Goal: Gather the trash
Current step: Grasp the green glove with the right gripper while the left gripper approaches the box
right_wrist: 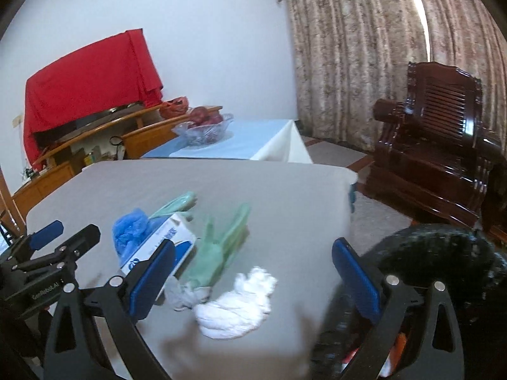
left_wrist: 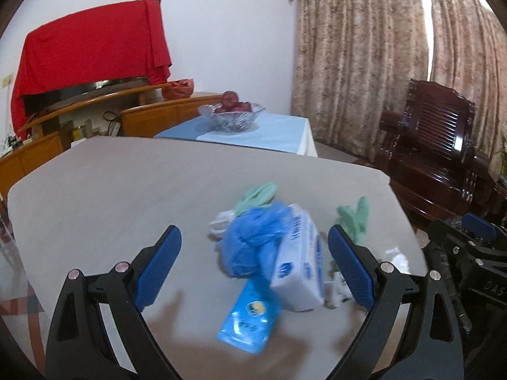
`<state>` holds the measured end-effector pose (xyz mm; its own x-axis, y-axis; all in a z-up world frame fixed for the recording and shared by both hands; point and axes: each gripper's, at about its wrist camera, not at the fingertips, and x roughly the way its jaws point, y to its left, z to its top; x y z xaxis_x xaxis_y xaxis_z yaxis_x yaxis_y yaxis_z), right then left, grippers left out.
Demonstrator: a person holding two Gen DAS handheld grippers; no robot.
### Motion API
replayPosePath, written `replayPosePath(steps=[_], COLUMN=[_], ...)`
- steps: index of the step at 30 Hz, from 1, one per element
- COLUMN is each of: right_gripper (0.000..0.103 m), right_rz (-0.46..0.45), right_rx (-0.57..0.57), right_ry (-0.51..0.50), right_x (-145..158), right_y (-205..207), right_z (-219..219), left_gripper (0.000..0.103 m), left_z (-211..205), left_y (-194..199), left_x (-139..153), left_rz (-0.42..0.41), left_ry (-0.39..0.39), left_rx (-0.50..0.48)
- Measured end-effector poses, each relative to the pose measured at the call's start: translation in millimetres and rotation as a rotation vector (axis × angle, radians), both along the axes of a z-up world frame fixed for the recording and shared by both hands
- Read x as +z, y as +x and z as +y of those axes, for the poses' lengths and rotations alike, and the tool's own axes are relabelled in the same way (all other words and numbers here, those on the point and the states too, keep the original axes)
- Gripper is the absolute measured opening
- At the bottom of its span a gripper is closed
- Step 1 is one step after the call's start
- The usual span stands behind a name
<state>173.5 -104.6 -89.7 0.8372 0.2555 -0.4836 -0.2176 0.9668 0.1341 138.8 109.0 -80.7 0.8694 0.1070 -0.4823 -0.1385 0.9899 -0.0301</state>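
On the grey table [left_wrist: 126, 183] lies a pile of trash: a crumpled blue plastic cover [left_wrist: 253, 237], a white and blue box [left_wrist: 299, 262], a blue wipes pack [left_wrist: 250, 316] and two green gloves [left_wrist: 259, 194] [left_wrist: 356, 218]. My left gripper [left_wrist: 253, 262] is open, just above and around the pile, holding nothing. My right gripper [right_wrist: 253, 272] is open over a crumpled white tissue [right_wrist: 237, 304] near the table's right edge, with a green glove [right_wrist: 218, 253] just beyond. The box [right_wrist: 158, 247] and blue cover [right_wrist: 131, 228] lie to its left.
A black trash bag [right_wrist: 443, 269] stands open right of the table [right_wrist: 285, 190]. Behind are a second table with a blue cloth and a glass fruit bowl [left_wrist: 233, 115], a wooden cabinet under red cloth [left_wrist: 88, 53], a dark wooden armchair [left_wrist: 437, 152] and curtains.
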Motion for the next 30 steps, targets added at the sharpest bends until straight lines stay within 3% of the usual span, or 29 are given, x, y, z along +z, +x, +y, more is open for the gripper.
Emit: replayPosePath(steps=[13, 21, 24, 29, 30], right_gripper=[0.068, 0.056, 0.046, 0.016, 0.014], right_rz=[0.108, 0.182, 0.208, 0.236, 0.229], right_rx=[0.031, 0.048, 0.059, 0.099, 0.109], right_ry=[-0.014, -0.032, -0.027, -0.018, -0.013], right_x=[-38.3, -57.6, -61.4, -64.5, -63.3], right_y=[52.0, 70.1, 73.6, 75.5, 74.7], right_z=[51.5, 63.3, 64.6, 64.7, 64.2], left_gripper=[0.086, 0.086, 0.086, 0.084, 0.084], left_z=[32.9, 37.9, 36.4, 30.3, 29.4], left_y=[16.1, 23.7, 25.5, 25.5, 25.2], left_x=[-14.4, -20.8, -23.9, -26.2, -26.3], left_rz=[0.025, 0.030, 0.037, 0.043, 0.045], left_ry=[-0.036, -0.050, -0.058, -0.056, -0.058], left_rx=[0.050, 0.035, 0.026, 0.008, 0.006])
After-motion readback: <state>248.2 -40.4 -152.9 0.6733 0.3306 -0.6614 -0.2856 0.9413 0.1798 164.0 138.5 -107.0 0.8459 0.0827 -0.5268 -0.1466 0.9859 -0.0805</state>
